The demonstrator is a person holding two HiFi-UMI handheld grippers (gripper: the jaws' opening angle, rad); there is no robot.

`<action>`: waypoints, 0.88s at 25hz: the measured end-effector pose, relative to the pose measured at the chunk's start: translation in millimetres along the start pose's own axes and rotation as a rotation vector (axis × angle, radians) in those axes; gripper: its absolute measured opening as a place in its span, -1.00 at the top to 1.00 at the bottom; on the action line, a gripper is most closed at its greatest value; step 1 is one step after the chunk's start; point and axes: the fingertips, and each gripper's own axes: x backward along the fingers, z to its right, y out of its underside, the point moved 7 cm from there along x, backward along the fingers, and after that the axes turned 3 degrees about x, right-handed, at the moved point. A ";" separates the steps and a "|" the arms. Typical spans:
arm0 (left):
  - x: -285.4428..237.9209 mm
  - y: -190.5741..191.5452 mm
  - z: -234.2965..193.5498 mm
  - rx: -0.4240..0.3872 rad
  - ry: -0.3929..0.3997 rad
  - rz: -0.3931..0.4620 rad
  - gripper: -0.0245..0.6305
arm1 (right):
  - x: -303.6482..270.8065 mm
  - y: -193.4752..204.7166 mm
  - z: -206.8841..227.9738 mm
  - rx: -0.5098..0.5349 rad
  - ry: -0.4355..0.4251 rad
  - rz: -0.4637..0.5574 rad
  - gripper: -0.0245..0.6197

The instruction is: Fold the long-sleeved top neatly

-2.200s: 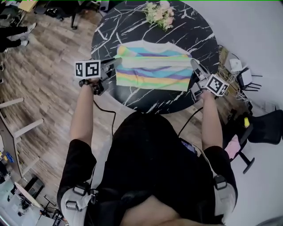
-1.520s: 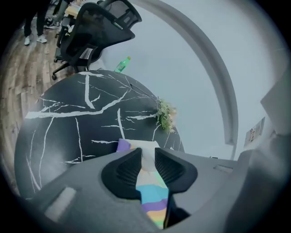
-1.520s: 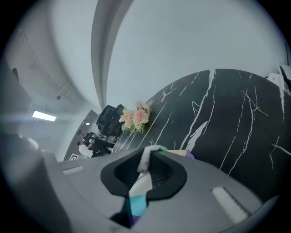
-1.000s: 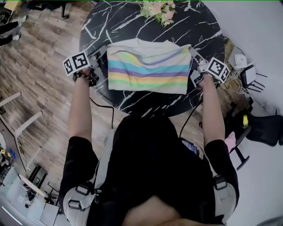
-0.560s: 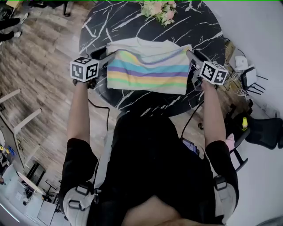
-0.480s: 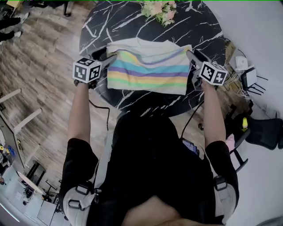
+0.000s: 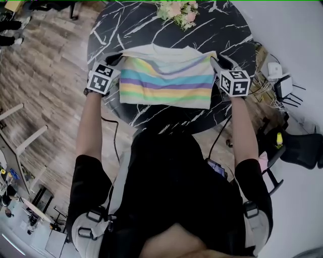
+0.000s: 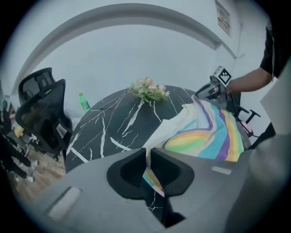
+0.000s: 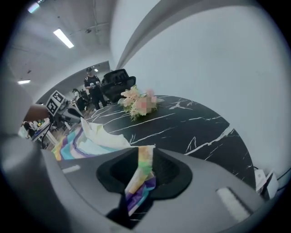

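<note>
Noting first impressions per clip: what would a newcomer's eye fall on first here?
The pastel striped top lies in the middle of the round black marble table. The left gripper and the right gripper, whose jaws have just been closing, each pinch one side edge of it. A bunch of pale flowers sits at the table's far edge.

Black marble table, flower bunch, office chair

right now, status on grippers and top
Left gripper shut on top, right gripper too, both just closing. Top part-folded on table. Flowers clear beyond.
</note>
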 end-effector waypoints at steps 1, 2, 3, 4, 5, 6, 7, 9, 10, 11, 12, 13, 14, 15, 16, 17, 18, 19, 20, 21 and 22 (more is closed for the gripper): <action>0.2 -1.1 -3.0 0.044 0.007 0.003 0.81 | -1.2 0.0 2.8 -0.011 0.017 0.003 0.72; 0.2 -2.4 -6.9 0.091 0.010 0.003 0.82 | -1.6 0.1 6.3 -0.029 0.031 0.007 0.82; -0.2 -3.5 -11.5 0.142 0.011 0.001 0.83 | -1.7 0.3 9.8 -0.052 0.038 0.012 0.86; -0.7 -4.3 -16.2 0.199 0.014 -0.002 0.83 | -1.6 0.7 12.9 -0.076 0.042 0.015 0.88; -1.7 -4.6 -20.6 0.259 0.021 -0.004 0.83 | -1.6 1.4 15.5 -0.096 0.045 0.015 0.89; -3.4 -4.3 -23.9 0.315 0.030 -0.005 0.83 | -1.7 2.8 17.5 -0.111 0.048 0.012 0.90; -5.9 -3.7 -26.0 0.359 0.039 -0.006 0.83 | -1.9 4.7 18.8 -0.118 0.052 0.007 0.90; -11.5 -2.8 -28.1 0.396 0.037 -0.017 0.74 | -1.9 9.0 19.8 -0.122 0.058 -0.004 0.90; -13.6 -3.3 -28.8 0.395 0.030 -0.027 0.68 | -1.7 10.9 19.6 -0.122 0.059 -0.008 0.90; -14.9 -4.4 -29.2 0.391 0.025 -0.036 0.59 | -1.3 12.6 19.2 -0.122 0.060 -0.010 0.90; -15.3 -5.7 -29.5 0.389 0.026 -0.039 0.53 | -0.8 14.2 18.7 -0.123 0.060 -0.011 0.90; -14.9 -7.0 -29.7 0.391 0.028 -0.034 0.51 | 0.1 15.5 18.2 -0.125 0.061 -0.011 0.90; -13.7 -7.7 -30.1 0.397 0.030 -0.023 0.44 | 1.3 16.4 17.9 -0.128 0.062 -0.009 0.90; -12.1 -7.8 -30.4 0.405 0.032 -0.009 0.39 | 3.1 17.1 17.8 -0.133 0.064 -0.005 0.90; -10.3 -7.3 -30.6 0.414 0.033 0.005 0.32 | 5.5 17.7 18.0 -0.140 0.067 0.002 0.90; -8.2 -6.1 -30.5 0.423 0.035 0.019 0.26 | 8.5 18.3 18.2 -0.148 0.071 0.010 0.90; -5.7 -4.3 -30.2 0.433 0.034 0.031 0.23 | 11.9 19.3 18.1 -0.155 0.076 0.019 0.90; -2.3 -1.6 -29.8 0.444 0.031 0.042 0.23 | 15.6 20.7 17.4 -0.161 0.081 0.026 0.90; 1.7 2.2 -29.1 0.458 0.027 0.053 0.23 | 19.6 22.7 15.9 -0.166 0.084 0.031 0.90; 6.0 7.0 -27.8 0.474 0.025 0.063 0.23 | 24.0 25.2 13.6 -0.170 0.087 0.034 0.90; 10.5 12.9 -25.8 0.492 0.025 0.073 0.23 | 28.7 28.2 10.8 -0.174 0.089 0.036 0.90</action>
